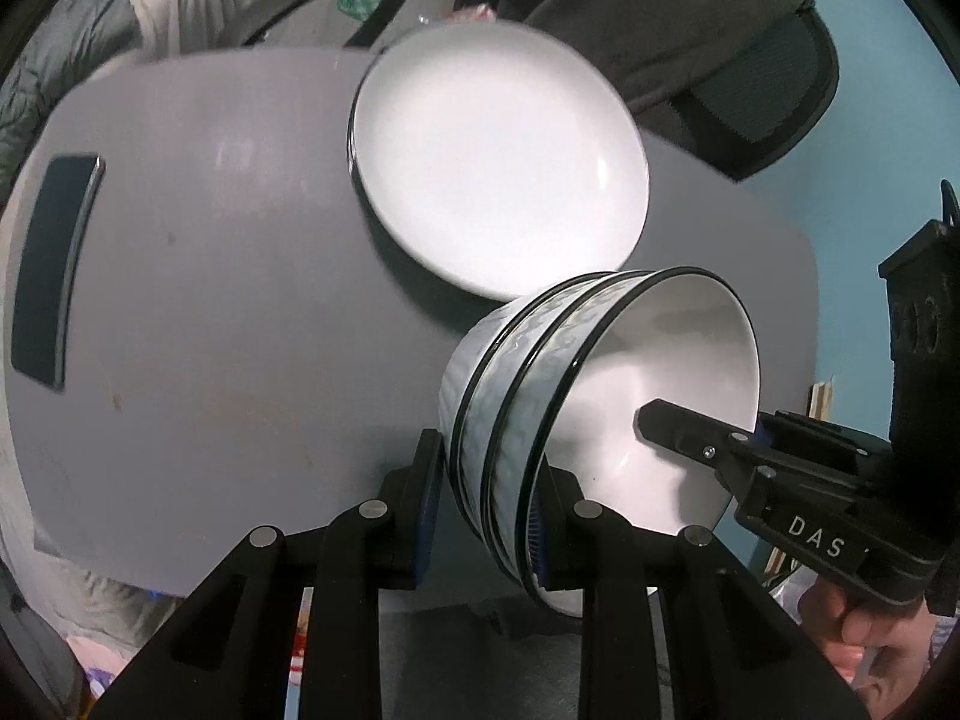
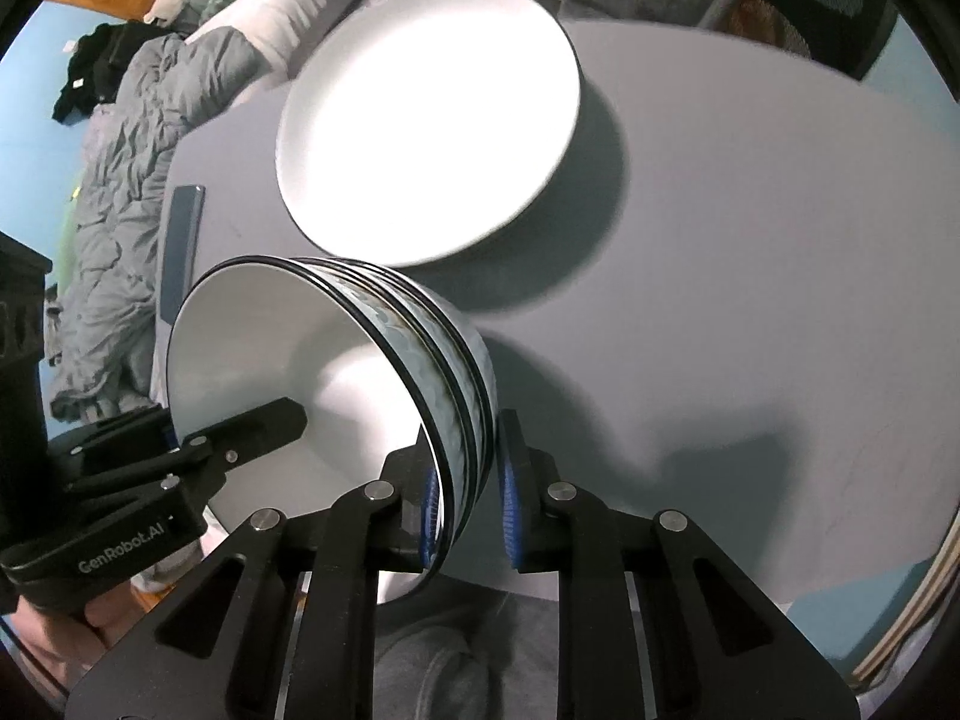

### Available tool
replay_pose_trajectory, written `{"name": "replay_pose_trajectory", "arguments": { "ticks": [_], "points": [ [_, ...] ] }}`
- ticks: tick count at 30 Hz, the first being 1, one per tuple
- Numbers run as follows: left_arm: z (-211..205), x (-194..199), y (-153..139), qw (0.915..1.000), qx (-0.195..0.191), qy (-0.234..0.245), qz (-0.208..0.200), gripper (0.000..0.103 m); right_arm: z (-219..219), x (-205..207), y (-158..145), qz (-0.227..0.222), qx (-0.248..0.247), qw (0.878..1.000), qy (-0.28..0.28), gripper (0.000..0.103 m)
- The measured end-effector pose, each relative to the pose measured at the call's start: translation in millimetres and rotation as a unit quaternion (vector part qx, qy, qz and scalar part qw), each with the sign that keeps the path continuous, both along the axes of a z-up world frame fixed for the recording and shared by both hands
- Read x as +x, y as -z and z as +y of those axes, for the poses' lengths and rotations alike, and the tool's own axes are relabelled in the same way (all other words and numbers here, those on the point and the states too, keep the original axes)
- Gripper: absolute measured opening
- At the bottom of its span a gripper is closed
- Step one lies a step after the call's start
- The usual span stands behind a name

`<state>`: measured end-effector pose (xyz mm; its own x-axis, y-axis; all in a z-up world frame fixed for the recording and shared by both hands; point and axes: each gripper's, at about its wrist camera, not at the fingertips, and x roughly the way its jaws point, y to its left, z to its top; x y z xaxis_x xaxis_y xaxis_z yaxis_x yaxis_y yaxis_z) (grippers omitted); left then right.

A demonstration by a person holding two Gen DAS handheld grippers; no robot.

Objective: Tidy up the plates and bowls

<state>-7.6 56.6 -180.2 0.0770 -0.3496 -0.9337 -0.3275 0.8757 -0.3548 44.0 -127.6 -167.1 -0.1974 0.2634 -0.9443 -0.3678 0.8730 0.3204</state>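
While I hold the stacked bowls [image 1: 528, 414] tipped on their side above the near tabletop [image 1: 210, 300] | left gripper [image 1: 489, 516] clamps their rims | right gripper [image 2: 465, 498] clamps the opposite rims | white plate [image 1: 498, 162] lies just beyond | phone [image 1: 54, 264] far left.

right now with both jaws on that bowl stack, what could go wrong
1. The nested bowls are tipped on their side and held only at the rims by the left gripper and right gripper; the inner bowl could slide out.
2. The stack hangs beside the white plate, so a swing could chip either one.
3. Two separate grips on one stack may pull against each other and twist it loose over the table.
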Motion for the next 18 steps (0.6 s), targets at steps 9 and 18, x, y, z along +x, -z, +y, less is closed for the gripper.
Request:
{"name": "replay_pose_trajectory", "arguments": {
  "ticks": [9, 18],
  "points": [
    [19.2, 22.5, -15.7, 0.9998, 0.009, -0.008, -0.018, 0.024, 17.8, 25.6, -14.2, -0.020, 0.004, 1.000, -0.002, 0.018],
    [23.9, 53.4, -18.7, 0.9994, 0.025, -0.008, -0.024, 0.024, 40.2, 61.4, -12.7, -0.026, 0.009, 1.000, 0.001, 0.017]
  ]
}}
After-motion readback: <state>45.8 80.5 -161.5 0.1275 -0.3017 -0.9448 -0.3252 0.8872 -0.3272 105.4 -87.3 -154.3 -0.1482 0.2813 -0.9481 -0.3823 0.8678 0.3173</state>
